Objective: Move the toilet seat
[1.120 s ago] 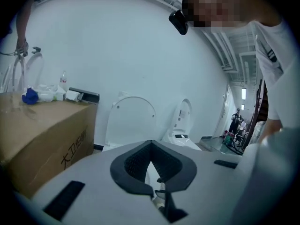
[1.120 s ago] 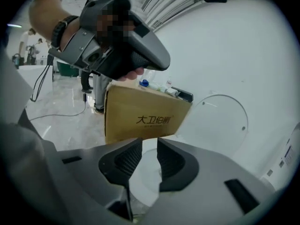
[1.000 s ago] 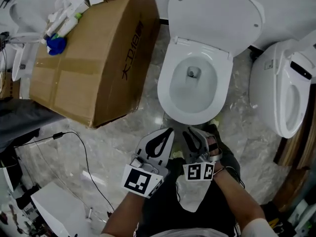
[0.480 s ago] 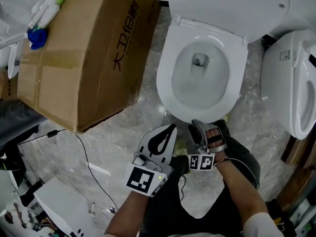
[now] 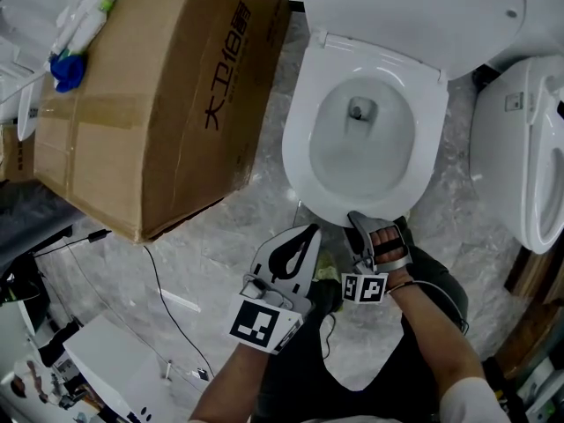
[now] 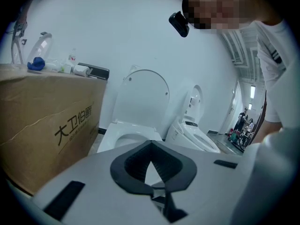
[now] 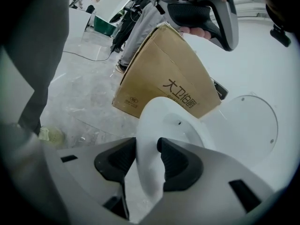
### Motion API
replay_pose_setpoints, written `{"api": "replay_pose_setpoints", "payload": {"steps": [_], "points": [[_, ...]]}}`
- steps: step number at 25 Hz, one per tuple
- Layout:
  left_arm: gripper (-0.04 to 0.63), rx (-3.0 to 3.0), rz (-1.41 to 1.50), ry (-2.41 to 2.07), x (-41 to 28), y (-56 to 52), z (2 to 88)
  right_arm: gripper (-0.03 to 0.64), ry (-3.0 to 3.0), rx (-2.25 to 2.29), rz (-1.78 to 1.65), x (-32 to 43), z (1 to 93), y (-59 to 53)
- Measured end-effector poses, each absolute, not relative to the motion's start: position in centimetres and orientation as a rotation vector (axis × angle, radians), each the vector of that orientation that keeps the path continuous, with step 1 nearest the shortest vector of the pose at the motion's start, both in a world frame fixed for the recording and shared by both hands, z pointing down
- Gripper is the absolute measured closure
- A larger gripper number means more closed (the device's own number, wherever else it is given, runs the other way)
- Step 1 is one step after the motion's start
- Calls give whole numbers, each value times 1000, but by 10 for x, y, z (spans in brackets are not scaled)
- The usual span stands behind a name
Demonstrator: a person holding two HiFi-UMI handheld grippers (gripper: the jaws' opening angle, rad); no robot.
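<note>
The white toilet stands with its lid [image 5: 405, 7] up and its seat [image 5: 304, 179] lying down on the bowl. My right gripper [image 5: 359, 222] is at the seat's front edge. In the right gripper view the white seat edge [image 7: 150, 172] sits between the two dark pads [image 7: 176, 165] of my right gripper [image 7: 148, 150]. The jaws have just been opening and stand close on either side of the edge without a clear squeeze. My left gripper [image 5: 307, 230] hovers just left of it, short of the bowl. It is shut on nothing, and in its own view my left gripper [image 6: 151, 143] shows its tips meeting.
A large cardboard box [image 5: 150, 95] stands left of the toilet, with bottles and a blue thing [image 5: 63, 67] on top. A second toilet [image 5: 520, 148] is at the right. A black cable [image 5: 157, 280] and white parts [image 5: 106, 359] lie on the marble floor at lower left.
Both grippers have come down toward the toilet's front. The right one has rolled and now straddles the seat's front edge; its jaws look wider. The left stays shut.
</note>
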State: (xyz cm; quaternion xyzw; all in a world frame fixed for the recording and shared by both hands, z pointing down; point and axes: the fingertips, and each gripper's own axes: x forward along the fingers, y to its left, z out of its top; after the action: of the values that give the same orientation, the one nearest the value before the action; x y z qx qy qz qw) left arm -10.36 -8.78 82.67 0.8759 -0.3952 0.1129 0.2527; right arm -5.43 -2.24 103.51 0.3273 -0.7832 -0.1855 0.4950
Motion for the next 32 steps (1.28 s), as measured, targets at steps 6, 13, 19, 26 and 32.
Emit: {"api": "replay_pose_setpoints", "payload": {"steps": [6, 13, 19, 26, 32], "points": [[586, 2383, 314, -1069, -104, -88, 800, 451, -1904, 790, -408, -55, 1000, -23], [586, 2413, 275, -1062, -103, -91, 721, 462, -1898, 788, -410, -53, 911, -33], [586, 2460, 212, -1048, -93, -98, 637, 468, -1873, 841, -401, -40, 833, -59], [586, 2529, 239, -1058, -83, -122, 571, 468, -1868, 891, -387, -22, 767, -104], [586, 2542, 228, -1102, -71, -150, 521, 468, -1890, 919, -402, -3, 717, -138]]}}
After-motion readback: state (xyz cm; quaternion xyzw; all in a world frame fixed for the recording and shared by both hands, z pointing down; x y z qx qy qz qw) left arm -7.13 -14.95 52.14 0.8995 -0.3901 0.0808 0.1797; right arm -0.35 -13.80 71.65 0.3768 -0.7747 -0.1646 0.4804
